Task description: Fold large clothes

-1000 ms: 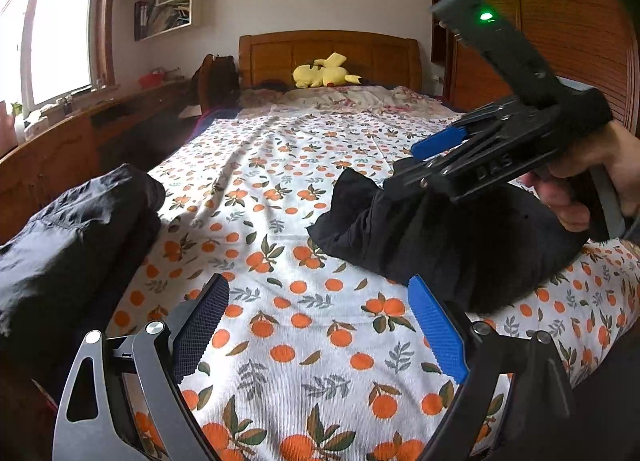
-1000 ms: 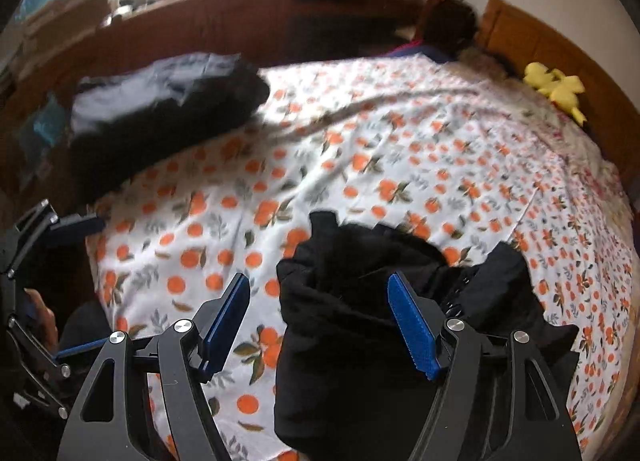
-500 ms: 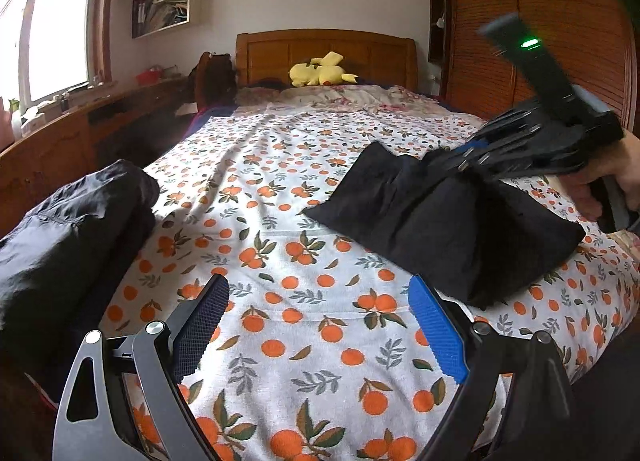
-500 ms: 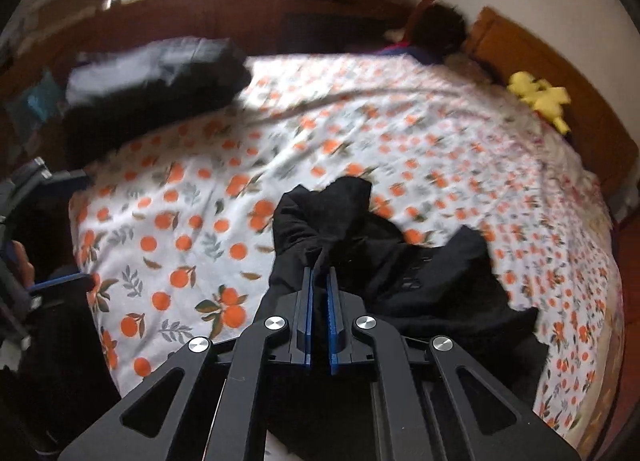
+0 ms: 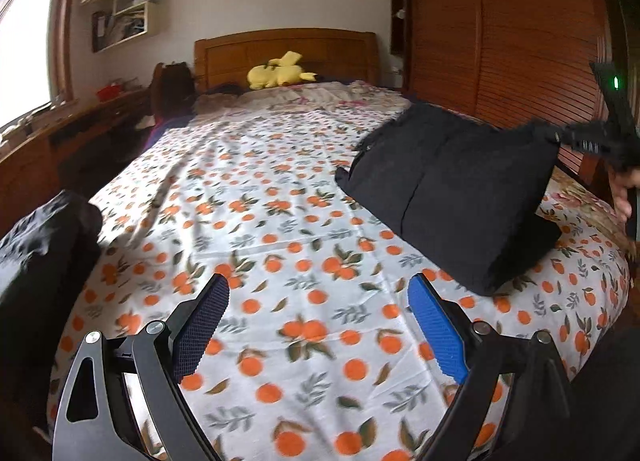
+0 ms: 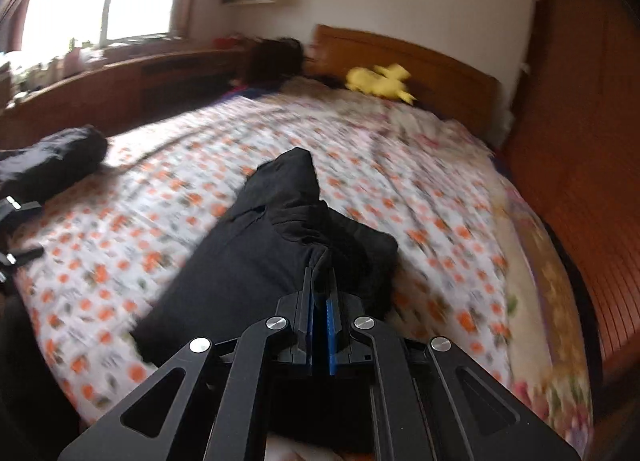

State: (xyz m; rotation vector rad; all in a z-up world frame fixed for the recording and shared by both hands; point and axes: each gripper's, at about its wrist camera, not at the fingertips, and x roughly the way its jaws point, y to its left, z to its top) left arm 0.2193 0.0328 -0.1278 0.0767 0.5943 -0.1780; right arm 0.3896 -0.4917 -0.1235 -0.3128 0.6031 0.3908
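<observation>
A black folded garment (image 5: 452, 185) hangs by one corner above the right side of the bed, its lower edge resting on the orange-print sheet (image 5: 280, 245). My right gripper (image 6: 320, 281) is shut on that corner of the garment (image 6: 256, 261); it also shows at the right edge of the left wrist view (image 5: 560, 137). My left gripper (image 5: 318, 325) is open and empty, low over the sheet near the foot of the bed, left of the garment.
A second dark bundle of clothing (image 5: 36, 257) lies at the bed's left edge, also in the right wrist view (image 6: 52, 165). A yellow plush toy (image 5: 280, 75) sits by the wooden headboard. A wooden wardrobe (image 5: 500, 33) stands right of the bed, a desk (image 5: 48, 133) left.
My right gripper closed on the black garment, then lifted it and carried it to the right side of the bed. My left gripper stayed open and low.
</observation>
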